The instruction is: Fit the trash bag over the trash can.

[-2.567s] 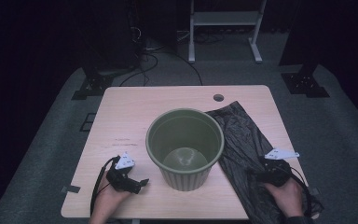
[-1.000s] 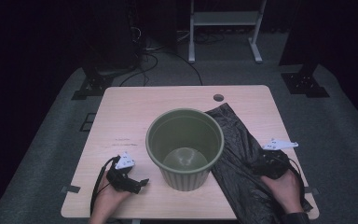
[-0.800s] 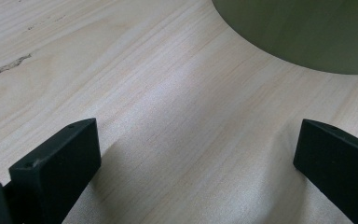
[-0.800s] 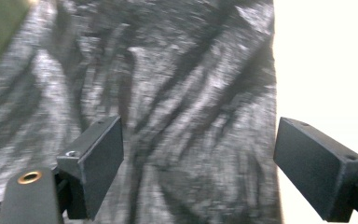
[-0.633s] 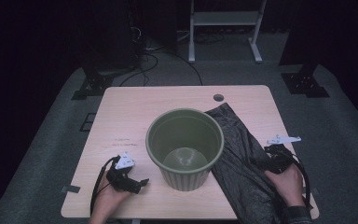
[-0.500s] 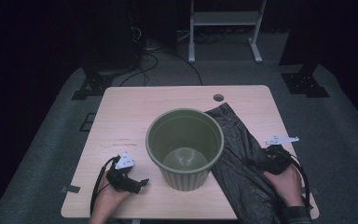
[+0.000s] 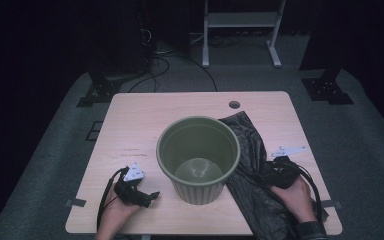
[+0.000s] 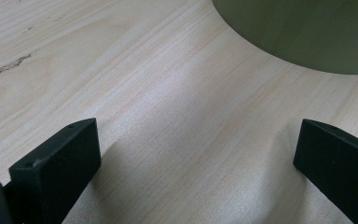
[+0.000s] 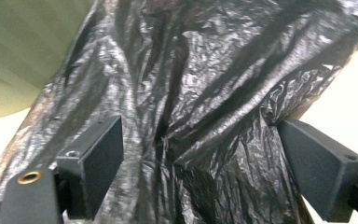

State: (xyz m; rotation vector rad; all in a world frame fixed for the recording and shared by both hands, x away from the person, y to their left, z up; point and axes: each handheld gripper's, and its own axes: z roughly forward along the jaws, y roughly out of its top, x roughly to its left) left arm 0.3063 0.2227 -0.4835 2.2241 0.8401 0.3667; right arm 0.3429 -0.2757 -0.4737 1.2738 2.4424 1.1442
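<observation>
An empty olive-green bin [image 7: 198, 155] stands upright in the middle of the table. A crumpled black plastic bag [image 7: 252, 165] lies flat to its right, reaching the table's front edge. My right gripper [image 7: 272, 170] rests on the bag's right side; in the right gripper view its jaws stand open with bunched black bag [image 9: 205, 93] between them and the green bin [image 9: 23, 51] at upper left. My left gripper [image 7: 147, 196] lies open on bare wood at the front left, with the bin's base [image 8: 303, 32] just ahead of its jaws.
The light wooden table [image 7: 145, 125] has a round cable hole [image 7: 234, 104] near its far edge. Bare wood lies behind and left of the bin. Beyond the table are grey floor, cables and a white stand's legs [image 7: 240, 30].
My right gripper has moved forward and left onto the black bag, then settled there. The bag's right part has been rumpled. The left gripper and the bin have stayed still.
</observation>
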